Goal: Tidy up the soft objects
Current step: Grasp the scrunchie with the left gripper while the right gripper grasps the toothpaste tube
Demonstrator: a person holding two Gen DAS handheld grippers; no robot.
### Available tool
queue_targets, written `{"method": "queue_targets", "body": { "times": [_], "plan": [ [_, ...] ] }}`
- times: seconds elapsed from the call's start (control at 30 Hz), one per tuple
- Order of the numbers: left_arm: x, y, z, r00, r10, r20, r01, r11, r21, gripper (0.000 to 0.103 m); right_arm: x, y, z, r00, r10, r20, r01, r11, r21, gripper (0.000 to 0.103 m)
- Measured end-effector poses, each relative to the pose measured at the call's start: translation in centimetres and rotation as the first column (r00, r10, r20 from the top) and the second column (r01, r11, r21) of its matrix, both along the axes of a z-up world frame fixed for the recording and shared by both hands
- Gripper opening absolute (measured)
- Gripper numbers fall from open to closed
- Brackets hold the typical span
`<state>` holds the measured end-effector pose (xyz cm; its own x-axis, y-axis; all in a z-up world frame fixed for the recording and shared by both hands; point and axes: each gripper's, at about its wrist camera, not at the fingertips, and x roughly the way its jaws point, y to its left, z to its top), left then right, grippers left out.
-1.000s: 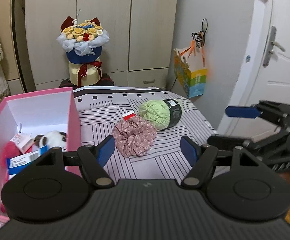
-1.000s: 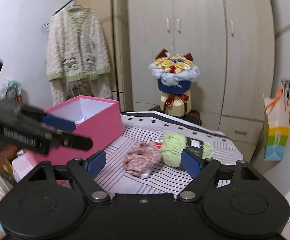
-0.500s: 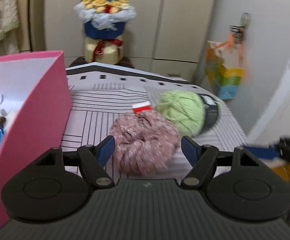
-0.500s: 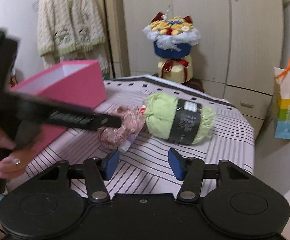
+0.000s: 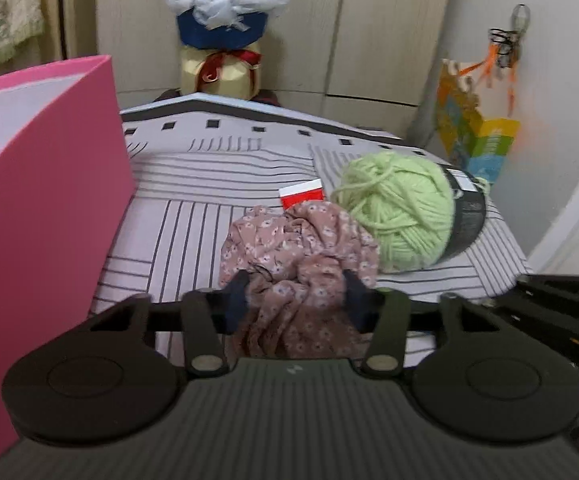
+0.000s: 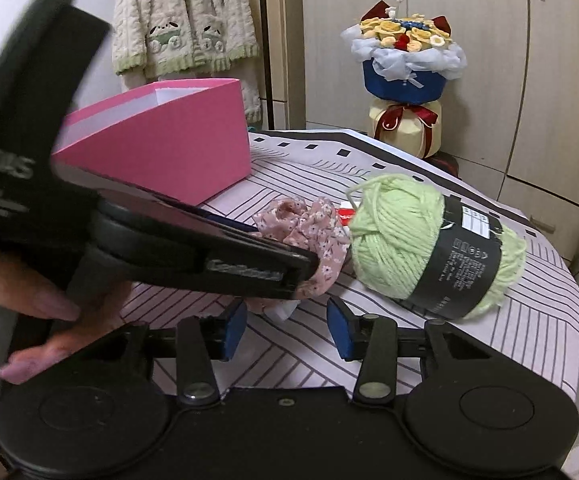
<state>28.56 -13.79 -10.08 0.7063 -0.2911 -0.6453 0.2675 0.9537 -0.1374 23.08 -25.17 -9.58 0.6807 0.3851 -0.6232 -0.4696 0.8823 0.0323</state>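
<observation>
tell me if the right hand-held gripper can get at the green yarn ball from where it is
Probably yes: the right hand-held gripper is empty, and the yarn ball lies clear just ahead to its right; the left hand-held gripper is busy on the scrunchie.

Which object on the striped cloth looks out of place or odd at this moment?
Nothing looks damaged or spilled. The floral scrunchie lies bunched, with the left gripper closed on it. The green yarn ball lies on its side beside it. The right gripper is empty, its jaws having just been closing.
</observation>
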Motion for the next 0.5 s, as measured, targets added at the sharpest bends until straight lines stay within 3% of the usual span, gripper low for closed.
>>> {"method": "queue_targets", "body": {
  "times": [0.1, 0.17, 0.5],
  "plan": [
    [-0.2, 0.6, 0.2, 1.0, 0.003, 0.01, -0.003, 1.0, 0.011, 0.017, 0.3, 0.2, -0.3, 1.0, -0.003, -0.001, 0.003, 1.0, -0.002, 0.049],
    [-0.1, 1.2, 0.1, 1.0, 0.013, -0.006, -0.013, 1.0, -0.013, 0.013, 0.3, 0.4, -0.4, 1.0, -0.006, 0.005, 0.006, 1.0, -0.009, 0.049],
    [-0.7, 3.1, 0.8, 0.994, 0.106, 0.015, -0.103, 0.988, -0.118, 0.012, 1.6, 1.7, -0.4, 0.998, -0.065, 0.013, 0.066, 0.997, -0.037, 0.049]
  ]
}}
